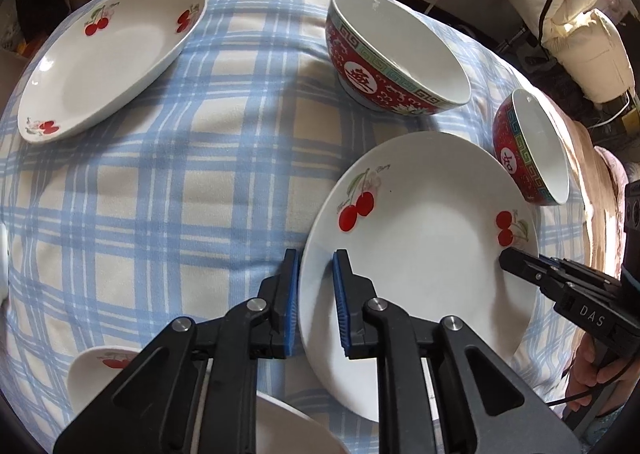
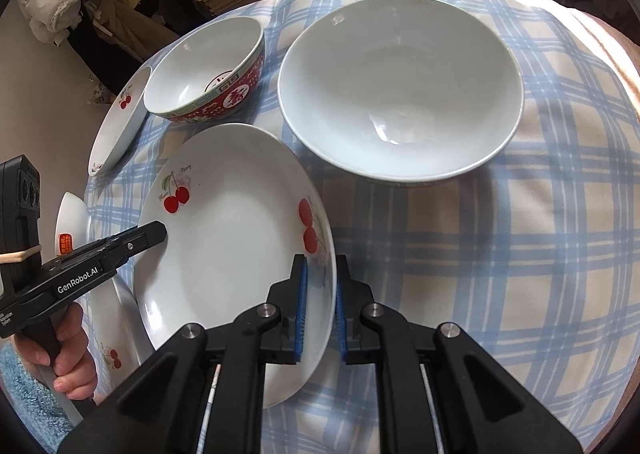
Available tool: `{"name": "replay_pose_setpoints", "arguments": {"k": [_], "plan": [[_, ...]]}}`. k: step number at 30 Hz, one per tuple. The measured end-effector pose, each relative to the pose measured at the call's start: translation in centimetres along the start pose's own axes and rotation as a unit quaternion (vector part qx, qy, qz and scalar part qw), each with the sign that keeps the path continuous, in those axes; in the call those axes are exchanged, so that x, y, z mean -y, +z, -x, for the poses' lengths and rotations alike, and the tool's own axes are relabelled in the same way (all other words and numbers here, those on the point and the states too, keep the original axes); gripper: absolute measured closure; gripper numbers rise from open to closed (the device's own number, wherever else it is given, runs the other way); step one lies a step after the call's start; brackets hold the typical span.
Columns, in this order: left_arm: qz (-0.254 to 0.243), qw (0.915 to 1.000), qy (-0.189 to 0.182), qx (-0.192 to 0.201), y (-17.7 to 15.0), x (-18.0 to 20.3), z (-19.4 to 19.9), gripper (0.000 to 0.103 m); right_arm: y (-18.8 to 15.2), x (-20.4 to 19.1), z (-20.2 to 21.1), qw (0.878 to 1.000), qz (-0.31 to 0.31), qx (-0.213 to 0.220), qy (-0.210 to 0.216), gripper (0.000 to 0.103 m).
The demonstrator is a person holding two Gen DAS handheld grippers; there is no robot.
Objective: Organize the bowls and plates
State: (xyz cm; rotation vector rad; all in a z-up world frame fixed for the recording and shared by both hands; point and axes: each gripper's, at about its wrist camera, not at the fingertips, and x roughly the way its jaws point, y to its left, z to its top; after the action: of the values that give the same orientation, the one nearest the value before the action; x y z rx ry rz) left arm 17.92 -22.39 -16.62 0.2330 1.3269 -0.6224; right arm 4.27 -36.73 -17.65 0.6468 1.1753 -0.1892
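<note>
Left wrist view: left hand-held gripper and right hand-held gripper clamped on opposite rims of empty cherry plate, above checked table; empty red bowls beyond.

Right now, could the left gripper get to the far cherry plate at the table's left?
Probably yes, but not yet: the left gripper straddles the near cherry plate rim. Beyond it, open tablecloth leads to the far cherry plate, nothing between.

You get bright daylight from the right; tablecloth blows out w/ glare at its right edge. Soft shadows, glints inside white bowl. Heavy fisheye bending, dark vignette corners. Focus sharp.
</note>
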Motion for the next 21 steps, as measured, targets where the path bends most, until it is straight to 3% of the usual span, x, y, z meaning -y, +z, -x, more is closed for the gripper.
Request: {"name": "replay_pose_setpoints", "arguments": {"k": [6,9,21], "plan": [[-0.036,0.9989,0.006,0.030,0.0,1.9,0.7,0.088,0.1,0.1,0.4,1.000,-0.002,0.003,0.006,0.090],[-0.021,0.9993,-0.014,0.028,-0.4,1.4,0.9,0.088,0.2,0.4,1.2,1.000,-0.005,0.011,0.001,0.090],[-0.016,0.9991,-0.008,0.039,-0.7,0.6,3.7,0.088,-0.5,-0.5,3.0,1.000,0.002,0.021,0.021,0.091]]}}
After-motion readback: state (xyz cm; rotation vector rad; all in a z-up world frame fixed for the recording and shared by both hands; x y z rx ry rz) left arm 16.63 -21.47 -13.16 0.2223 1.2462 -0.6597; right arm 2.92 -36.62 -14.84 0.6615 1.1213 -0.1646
